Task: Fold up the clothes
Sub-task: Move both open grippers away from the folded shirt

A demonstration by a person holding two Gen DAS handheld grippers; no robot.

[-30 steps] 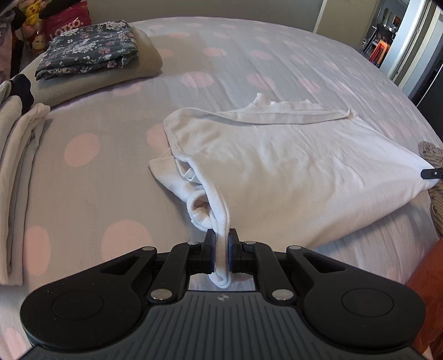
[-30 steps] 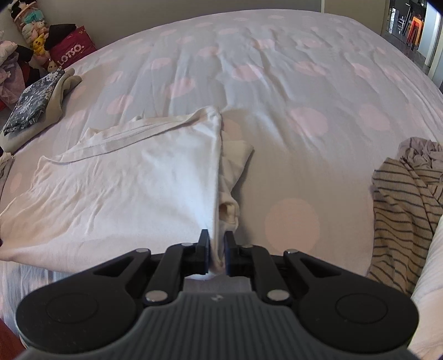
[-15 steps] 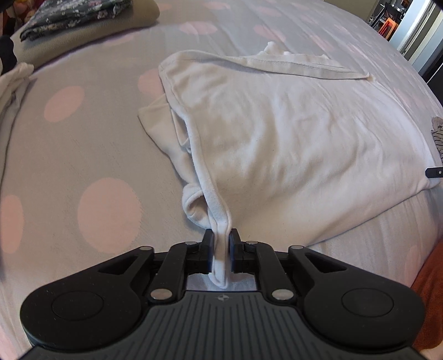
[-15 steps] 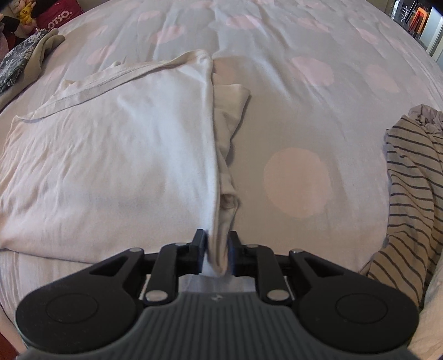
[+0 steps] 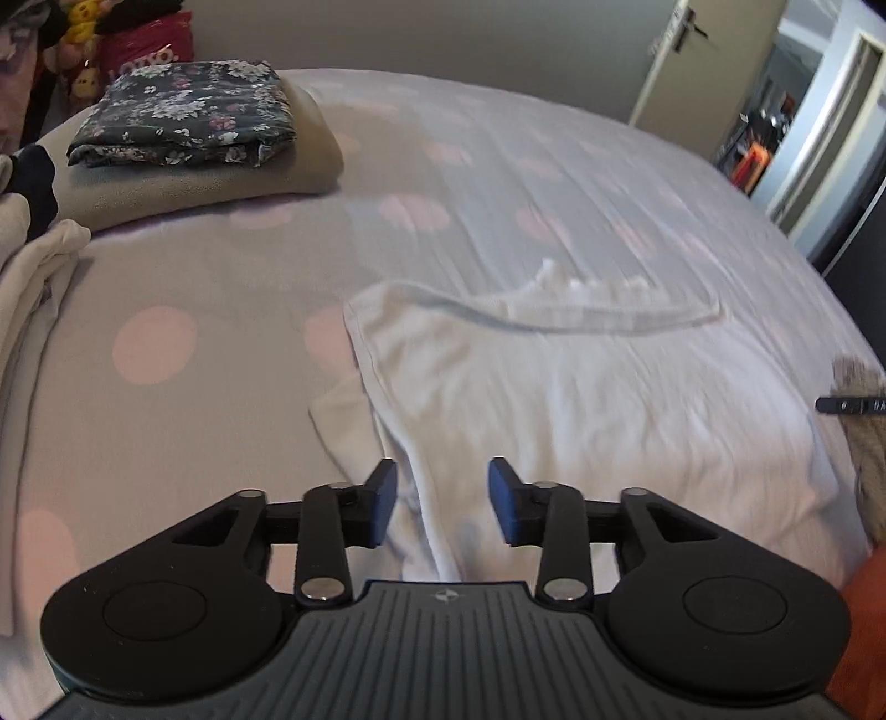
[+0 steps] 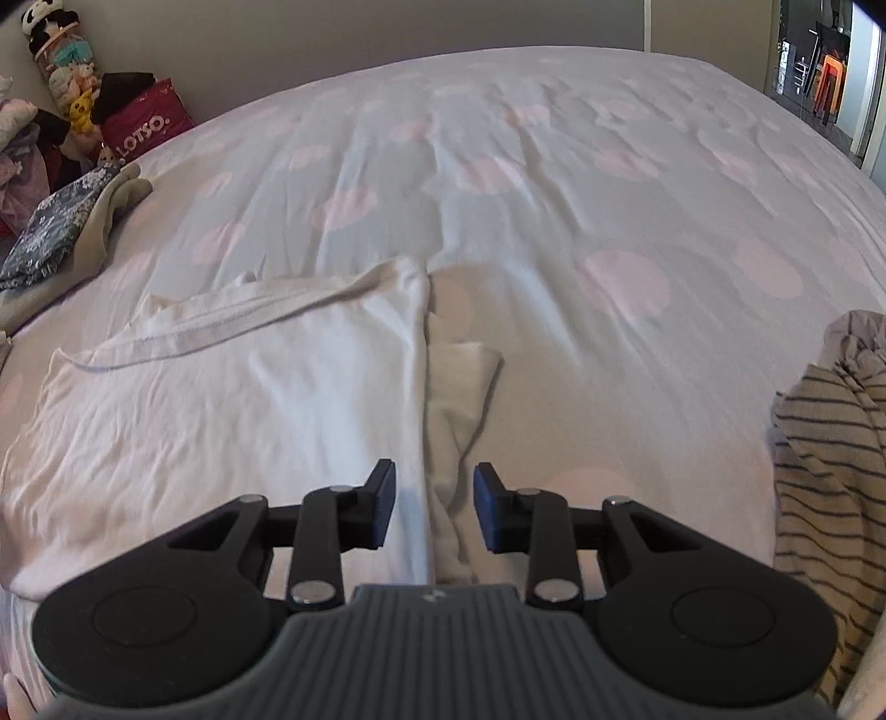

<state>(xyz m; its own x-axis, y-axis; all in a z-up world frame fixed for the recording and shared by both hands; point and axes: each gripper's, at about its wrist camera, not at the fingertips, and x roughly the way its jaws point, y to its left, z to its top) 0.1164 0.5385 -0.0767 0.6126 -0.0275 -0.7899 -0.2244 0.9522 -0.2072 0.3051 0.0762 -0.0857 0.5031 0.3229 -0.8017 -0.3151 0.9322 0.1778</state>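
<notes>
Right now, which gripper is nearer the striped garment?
Right. The right gripper has the striped garment just off its right side; the left gripper sits across the white shirt.

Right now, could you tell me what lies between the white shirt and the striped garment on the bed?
In the right wrist view, only bare polka-dot bedsheet separates the white shirt from the striped garment.

Bed (image 6: 554,166) with pink-dotted sheet fills view; grey wall (image 6: 387,27) at 12 o'clock; open doorway (image 5: 803,111) at 2.
</notes>
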